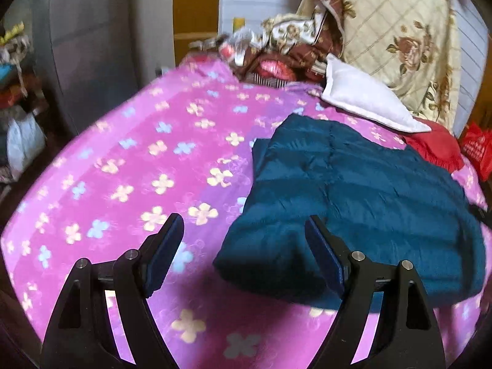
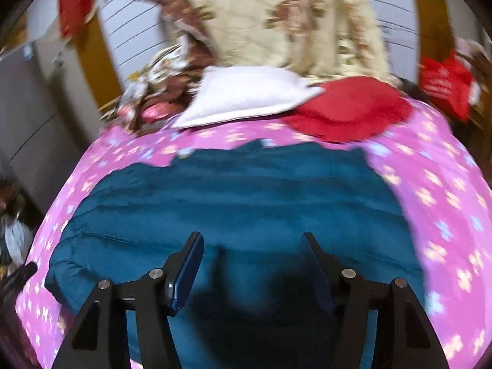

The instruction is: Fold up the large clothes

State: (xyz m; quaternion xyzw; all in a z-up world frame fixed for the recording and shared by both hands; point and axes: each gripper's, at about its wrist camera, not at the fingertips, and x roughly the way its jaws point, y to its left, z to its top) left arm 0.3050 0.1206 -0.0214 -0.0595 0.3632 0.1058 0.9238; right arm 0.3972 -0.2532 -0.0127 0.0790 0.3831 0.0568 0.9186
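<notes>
On a bed [image 1: 129,166] spread with a pink, flower-printed sheet, a teal quilted jacket [image 1: 353,203] lies folded into a thick rectangular bundle on the right half of the mattress, its near left corner rounded and puffed.

In the left wrist view, the left gripper [image 1: 244,240] hangs above the sheet with its jaws spread wide and nothing between them; the left finger is over bare sheet, the right finger over the jacket's near edge.

Farther back, a white pillow [image 1: 366,101] sits just beyond the jacket, with a red cloth [image 1: 430,149] beside it and a cream floral quilt [image 1: 396,30] piled against the wall behind.

In the right wrist view, heavily blurred, the right gripper [image 2: 252,255] is poised directly above the middle of the jacket [image 2: 240,190], jaws likewise wide apart and gripping nothing; whether the fingertips brush the fabric cannot be told. The pillow [image 2: 246,98] and red cloth [image 2: 347,110] lie past the jacket's far edge, apparently touching one another, with the pink sheet [image 2: 446,190] showing on both sides.
</notes>
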